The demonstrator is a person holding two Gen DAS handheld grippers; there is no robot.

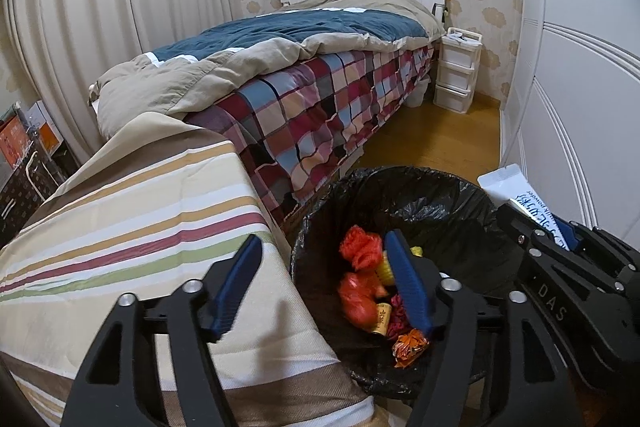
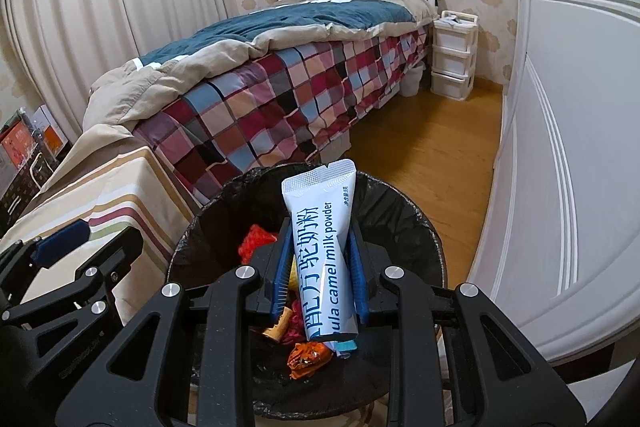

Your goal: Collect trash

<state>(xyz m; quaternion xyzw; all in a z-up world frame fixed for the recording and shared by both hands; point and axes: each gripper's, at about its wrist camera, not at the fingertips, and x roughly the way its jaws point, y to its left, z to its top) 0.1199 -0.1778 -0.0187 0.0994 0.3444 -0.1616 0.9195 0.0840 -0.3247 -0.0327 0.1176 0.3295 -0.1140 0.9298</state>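
Black plastic lines the trash bin (image 2: 416,227), which stands on the wooden floor (image 2: 432,155) just beside a striped-cloth surface (image 1: 132,211) at the foot of the bed (image 1: 304,107). Inside the bin lie orange-red crumpled bags (image 1: 356,267), a small yellowish tube-like piece (image 1: 382,319), an orange foil wrapper (image 2: 308,357) and some dark red scraps.

Directly over the bin's opening, the right gripper (image 2: 320,255) is clamped on a white-and-blue milk powder sachet (image 2: 324,239), its blue pads pressing the sachet's two long edges. The sachet stands nearly upright, its sealed top reaching above the bin's far rim and its lower end hanging between the fingers above the litter.

The left gripper (image 1: 320,267) is spread wide with nothing between its fingers; one finger (image 1: 240,279) sits over the near right corner of the striped cloth, the other (image 1: 408,279) over the bin's left side.

Only the right wrist view shows the sachet's printed face and the grasp in full; the left wrist view catches just the sachet's top end (image 1: 516,191) poking past the right gripper's black body at the bin's right rim. It shows more of the striped cloth and the bags more fully.

Farther off, a white drawer unit (image 2: 454,63) stands by the headboard.
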